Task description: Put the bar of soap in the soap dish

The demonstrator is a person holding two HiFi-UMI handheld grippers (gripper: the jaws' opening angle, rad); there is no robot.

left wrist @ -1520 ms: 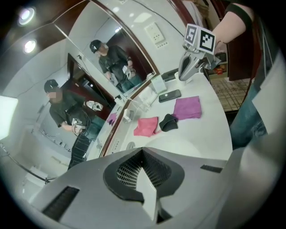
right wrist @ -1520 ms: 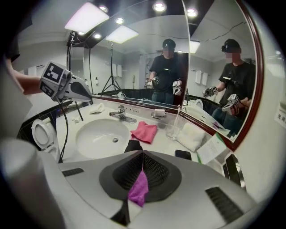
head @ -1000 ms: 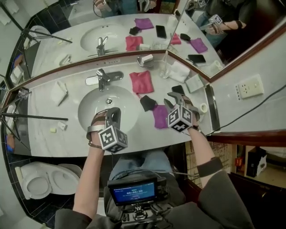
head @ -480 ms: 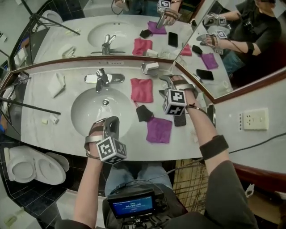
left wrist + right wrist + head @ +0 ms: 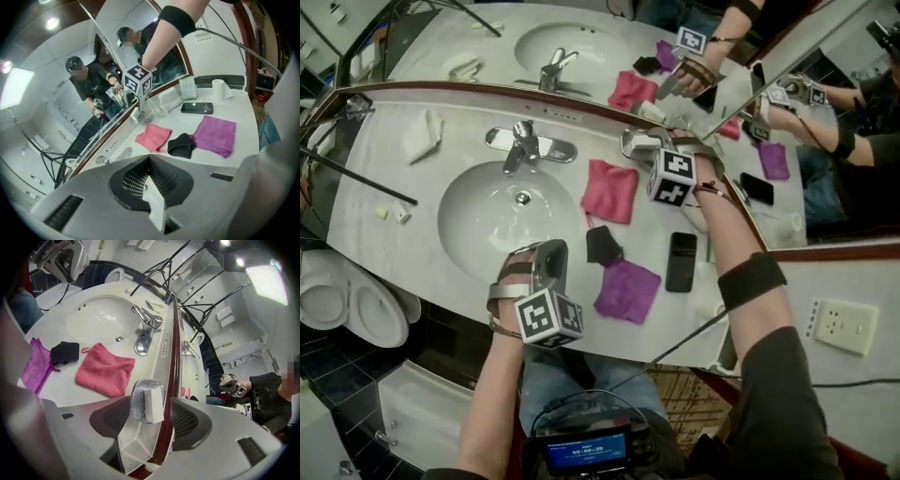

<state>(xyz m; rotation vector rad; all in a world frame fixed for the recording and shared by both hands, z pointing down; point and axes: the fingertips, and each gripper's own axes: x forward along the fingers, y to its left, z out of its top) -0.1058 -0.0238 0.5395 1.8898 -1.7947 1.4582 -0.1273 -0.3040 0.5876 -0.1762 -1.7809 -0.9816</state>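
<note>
1. Starting closest in: the left gripper (image 5: 548,253) hangs over the near rim of the sink (image 5: 502,220), jaws pressed together with nothing in them. Not much to go wrong there unless it drifts down onto the basin edge
2. Mid surface (image 5: 380,183) there's a purple cloth (image 5: 628,291), a black cloth (image 5: 602,246) and a phone (image 5: 681,261), all close by the right forearm. A low pull-back could drag one along, I reckon
3. The far end is the real worry. The right gripper (image 5: 150,425) has just been opening its jaws, and they're spread wide either side of the soap dish (image 5: 137,404), with no pad touching as far as I can see. The bar of soap (image 5: 153,405) is in the dish, but standing on a narrow side instead of lying flat
4. Clip that bar or the dish rim with a jaw and it probably flops over or out. The mirror trim (image 5: 169,376) is right beside the dish too, so there's barely any room on that side
</note>
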